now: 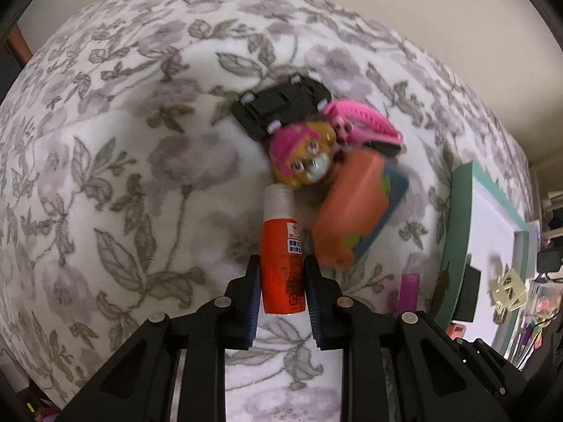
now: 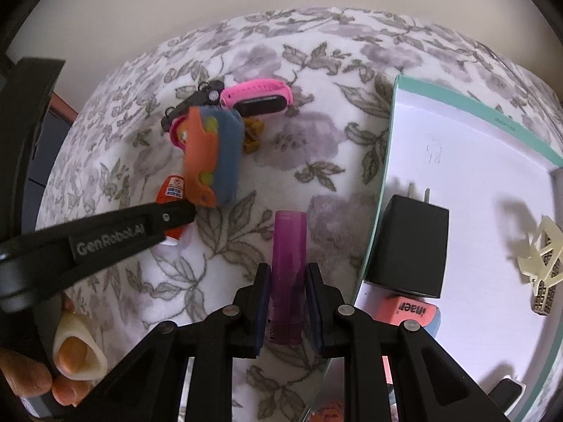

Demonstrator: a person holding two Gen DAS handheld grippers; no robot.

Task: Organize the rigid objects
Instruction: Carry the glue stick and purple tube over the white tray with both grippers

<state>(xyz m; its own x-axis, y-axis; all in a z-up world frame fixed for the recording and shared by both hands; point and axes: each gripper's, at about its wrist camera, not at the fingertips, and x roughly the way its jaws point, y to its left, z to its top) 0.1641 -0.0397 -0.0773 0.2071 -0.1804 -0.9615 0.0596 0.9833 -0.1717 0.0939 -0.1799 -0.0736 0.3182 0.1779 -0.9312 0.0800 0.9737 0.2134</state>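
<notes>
The orange tube (image 1: 281,263) lies on the flowered blanket (image 1: 123,176), and the left gripper (image 1: 281,281) is closed on its body. The right gripper (image 2: 288,292) is closed on the purple tube (image 2: 289,256) beside the white tray (image 2: 475,183), which holds a black charger (image 2: 408,246) and an eraser (image 2: 411,311).

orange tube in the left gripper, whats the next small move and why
Probably lift it straight up a little. The left gripper is already shut on the orange tube, whose silver cap touches the toy figure's head, with the orange and blue toy car close beside it. Rising first should clear that pile before heading to the white tray, where the black charger lies.
</notes>
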